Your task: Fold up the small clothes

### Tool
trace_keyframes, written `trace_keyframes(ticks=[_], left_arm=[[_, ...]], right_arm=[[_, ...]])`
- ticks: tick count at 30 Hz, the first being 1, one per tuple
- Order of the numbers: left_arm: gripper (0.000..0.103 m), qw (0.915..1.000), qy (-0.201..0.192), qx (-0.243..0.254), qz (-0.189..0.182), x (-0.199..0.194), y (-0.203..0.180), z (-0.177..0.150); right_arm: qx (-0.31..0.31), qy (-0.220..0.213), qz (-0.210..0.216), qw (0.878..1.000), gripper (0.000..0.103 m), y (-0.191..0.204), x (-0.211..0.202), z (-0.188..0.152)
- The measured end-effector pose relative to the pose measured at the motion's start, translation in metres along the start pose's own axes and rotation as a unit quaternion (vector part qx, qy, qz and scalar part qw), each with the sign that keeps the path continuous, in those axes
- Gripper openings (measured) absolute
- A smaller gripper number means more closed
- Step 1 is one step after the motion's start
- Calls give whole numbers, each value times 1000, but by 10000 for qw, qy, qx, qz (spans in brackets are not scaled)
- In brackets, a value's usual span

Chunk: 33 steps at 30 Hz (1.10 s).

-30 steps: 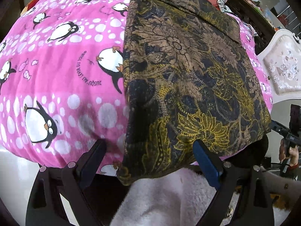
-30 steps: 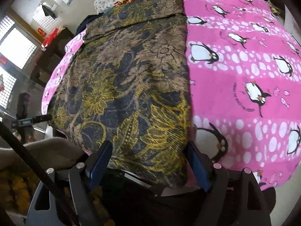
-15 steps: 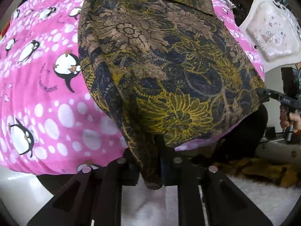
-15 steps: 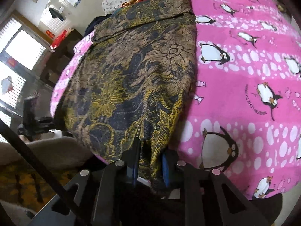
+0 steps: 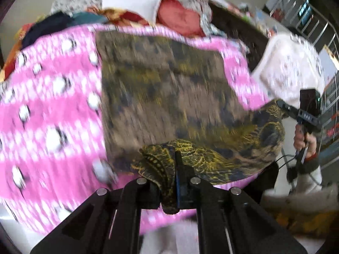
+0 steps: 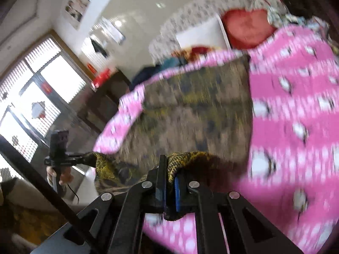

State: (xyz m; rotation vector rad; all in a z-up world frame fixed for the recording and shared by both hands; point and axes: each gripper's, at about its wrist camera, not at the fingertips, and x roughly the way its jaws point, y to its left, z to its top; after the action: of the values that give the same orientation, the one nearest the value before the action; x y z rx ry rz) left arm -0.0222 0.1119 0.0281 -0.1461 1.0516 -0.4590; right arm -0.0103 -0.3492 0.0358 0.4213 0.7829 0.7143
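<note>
A brown, black and yellow floral garment (image 5: 161,97) lies on a pink penguin-print blanket (image 5: 48,114). My left gripper (image 5: 177,182) is shut on the garment's near hem at one corner and holds it raised off the blanket. My right gripper (image 6: 169,182) is shut on the other near corner of the garment (image 6: 190,114), also lifted. The raised hem sags between the two grippers. Each gripper shows in the other's view, the right one (image 5: 305,114) and the left one (image 6: 61,156). Both views are motion-blurred.
The blanket (image 6: 296,110) covers a raised surface. A red heart cushion (image 5: 180,19), a white pillow (image 5: 131,4) and piled clothes lie at its far end. A white ornate chair (image 5: 292,67) stands at the right. Windows (image 6: 31,97) are on the left.
Both grippers closed on the garment's near hem and have since lifted it up and toward the far end. The near part of the garment now hangs off the blanket between them.
</note>
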Motion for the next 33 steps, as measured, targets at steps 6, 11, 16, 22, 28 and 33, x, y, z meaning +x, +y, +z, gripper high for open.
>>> trace_keyframes(ticks=[6,11,16,22,28,33], left_arm=[[9,9979,-527,-365,14,10,32,93],[9,9952,-564,-777,185,50,66,168],[9,9914,-627,-1120,268,91,90,227],[11,9858,-451,-1617,81,141,124,271],[54,9846,-520,-1527,678,135,130,271],[68,9768,-1116,-1684,715,92,140,270]], right_arm=[[144,-545,184,9982,6,-26,40,84],[451,-507,-83,9977,6,-64,91,141],[798,-524,-301,9950,6,-105,137,183],[1634,-603,-691,9823,7,-169,180,206],[1353,-403,-1230,9823,64,-164,175,194],[1088,-677,-950,9872,69,-140,143,191]])
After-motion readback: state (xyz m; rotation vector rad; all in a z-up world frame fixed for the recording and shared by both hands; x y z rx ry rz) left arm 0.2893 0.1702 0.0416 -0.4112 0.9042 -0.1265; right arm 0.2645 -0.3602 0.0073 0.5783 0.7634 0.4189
